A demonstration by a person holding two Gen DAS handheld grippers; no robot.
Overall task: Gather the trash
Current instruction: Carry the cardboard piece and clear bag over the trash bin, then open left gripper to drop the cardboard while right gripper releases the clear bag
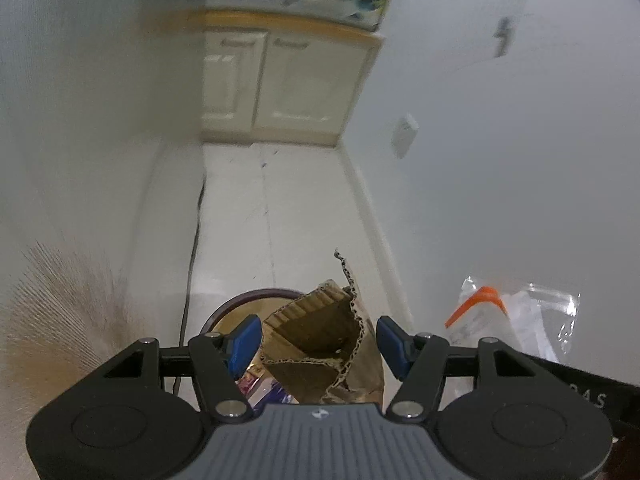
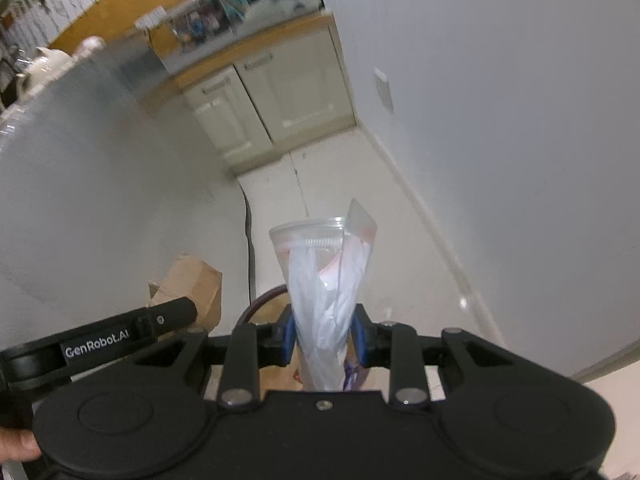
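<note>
your left gripper (image 1: pixel 318 340) holds torn cardboard (image 1: pixel 320 328), your right gripper (image 2: pixel 324 338) pinches a plastic bag (image 2: pixel 320 280). both hang over the bin (image 1: pixel 224 308), which already holds trash. dropping both is what's left.

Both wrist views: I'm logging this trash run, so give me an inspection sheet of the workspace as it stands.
Surface: pale tiled floor, bare ahead.
Job's things: torn cardboard and clear plastic bag, both above the dark-rimmed bin, which already holds wrappers.
Clutter: nothing seen.
Grippers: left gripper holds the cardboard; right gripper shut on the bag.
Cables: black cable runs along the floor by the left wall.
Surroundings: cream cabinet, white walls, wall socket.
</note>
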